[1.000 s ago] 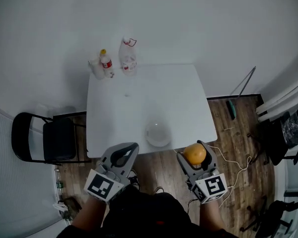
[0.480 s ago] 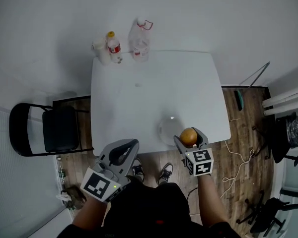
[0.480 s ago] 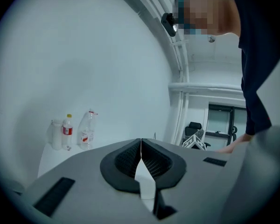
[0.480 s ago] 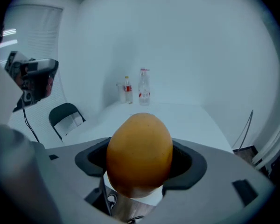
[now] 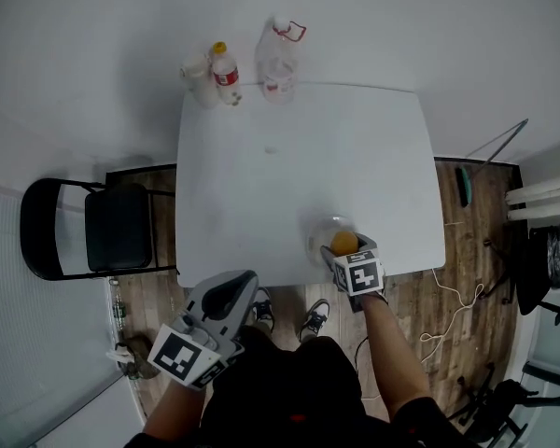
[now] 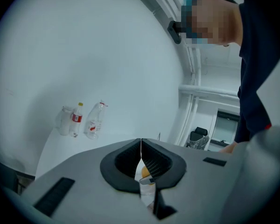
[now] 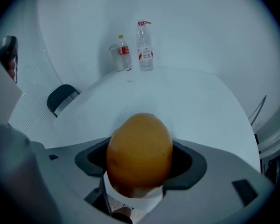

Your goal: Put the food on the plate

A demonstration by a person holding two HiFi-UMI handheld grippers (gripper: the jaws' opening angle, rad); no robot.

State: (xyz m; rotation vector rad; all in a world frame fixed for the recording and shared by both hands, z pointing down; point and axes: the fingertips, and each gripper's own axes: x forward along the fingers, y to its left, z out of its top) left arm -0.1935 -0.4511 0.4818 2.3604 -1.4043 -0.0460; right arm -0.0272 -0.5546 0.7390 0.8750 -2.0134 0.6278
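Note:
An orange-yellow round fruit sits between the jaws of my right gripper, which is shut on it. In the head view the fruit is held over a pale round plate near the front edge of the white table. The same fruit fills the middle of the right gripper view, hiding the plate below it. My left gripper hangs off the table's front edge at the lower left. Its jaws are pressed together with nothing between them, and they meet in the left gripper view.
Two plastic bottles and a clear cup stand at the table's far left corner. A black chair stands left of the table. Wooden floor with cables lies to the right.
My right gripper has carried the fruit forward from off the table's front edge to over the plate. The left gripper stays shut and has dropped back slightly.

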